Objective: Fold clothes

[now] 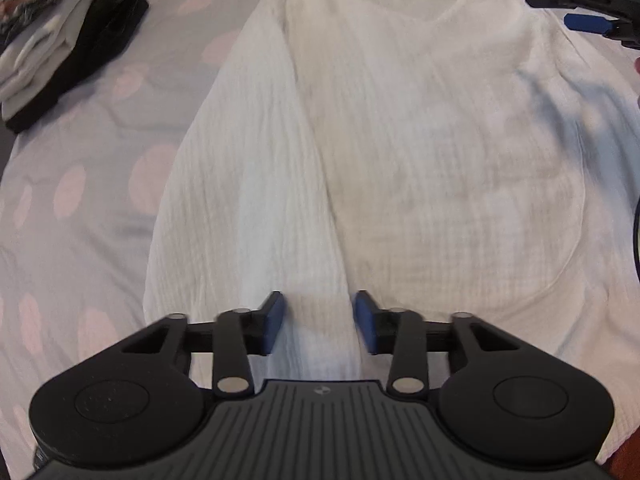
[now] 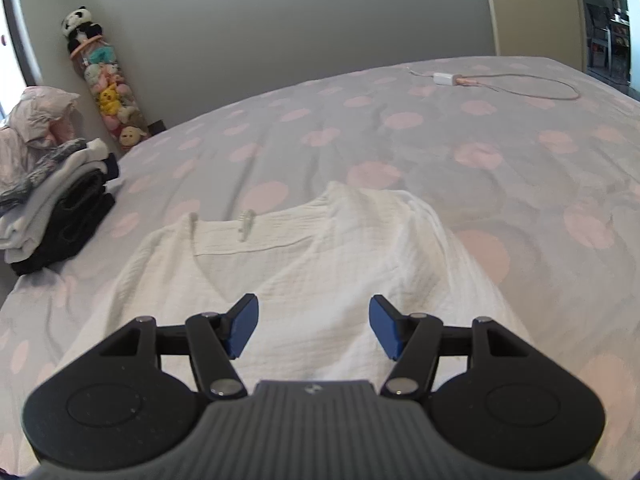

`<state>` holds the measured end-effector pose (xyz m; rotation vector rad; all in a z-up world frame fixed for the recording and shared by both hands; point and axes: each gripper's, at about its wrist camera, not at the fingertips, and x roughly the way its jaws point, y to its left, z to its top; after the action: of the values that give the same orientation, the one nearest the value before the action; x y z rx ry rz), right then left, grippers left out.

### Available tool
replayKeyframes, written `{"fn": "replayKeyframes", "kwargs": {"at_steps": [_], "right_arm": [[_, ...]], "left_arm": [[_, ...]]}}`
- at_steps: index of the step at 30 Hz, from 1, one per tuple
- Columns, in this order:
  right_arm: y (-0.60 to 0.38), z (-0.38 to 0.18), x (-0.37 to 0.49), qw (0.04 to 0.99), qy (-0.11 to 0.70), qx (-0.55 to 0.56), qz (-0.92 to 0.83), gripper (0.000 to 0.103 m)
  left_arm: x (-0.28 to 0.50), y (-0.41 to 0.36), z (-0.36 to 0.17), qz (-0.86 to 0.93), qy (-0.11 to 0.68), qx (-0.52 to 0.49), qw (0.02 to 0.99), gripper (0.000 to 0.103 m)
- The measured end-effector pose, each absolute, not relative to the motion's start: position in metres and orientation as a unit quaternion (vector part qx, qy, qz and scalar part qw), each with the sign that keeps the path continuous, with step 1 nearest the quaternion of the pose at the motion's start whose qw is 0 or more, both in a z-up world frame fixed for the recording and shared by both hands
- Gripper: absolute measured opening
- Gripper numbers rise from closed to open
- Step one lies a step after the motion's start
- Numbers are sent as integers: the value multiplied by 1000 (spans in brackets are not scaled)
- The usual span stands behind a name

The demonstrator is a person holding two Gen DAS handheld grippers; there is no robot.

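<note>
Left wrist view, left gripper (image 1: 320, 322) jaws apart over white shirt (image 1: 400, 140), dotted bedspread (image 1: 80, 184)

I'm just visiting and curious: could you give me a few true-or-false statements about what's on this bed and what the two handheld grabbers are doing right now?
1. A white shirt lies spread flat on the spotted bedsheet. True.
2. The left gripper has its fingers clamped shut on the shirt. False: the fingers stand apart, with a folded-in sleeve between them.
3. A pile of folded clothes sits at the bed's edge. True.
4. The right gripper is holding the charger cable. False: it is open above the shirt; the cable lies far across the bed.
5. A panda toy tops the tube of soft toys. True.
</note>
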<state>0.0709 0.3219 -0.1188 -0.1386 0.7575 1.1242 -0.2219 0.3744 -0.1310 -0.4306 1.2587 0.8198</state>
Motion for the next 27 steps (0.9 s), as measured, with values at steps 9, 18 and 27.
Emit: {"fn": "replayKeyframes", "kwargs": {"at_steps": [9,18,27], "right_arm": [[323,-117,49,769,324,-91,543,65],[332,-136,47,775,331,-140,519,65],[344,-153,29,767,323,-180,524,65]], "left_arm": [[-261,385,-103,363,505,-268,736,6],[-309,449,-69,414,448,-283,740,4],[-354,544,-41,562,417,-199,686,3]]}}
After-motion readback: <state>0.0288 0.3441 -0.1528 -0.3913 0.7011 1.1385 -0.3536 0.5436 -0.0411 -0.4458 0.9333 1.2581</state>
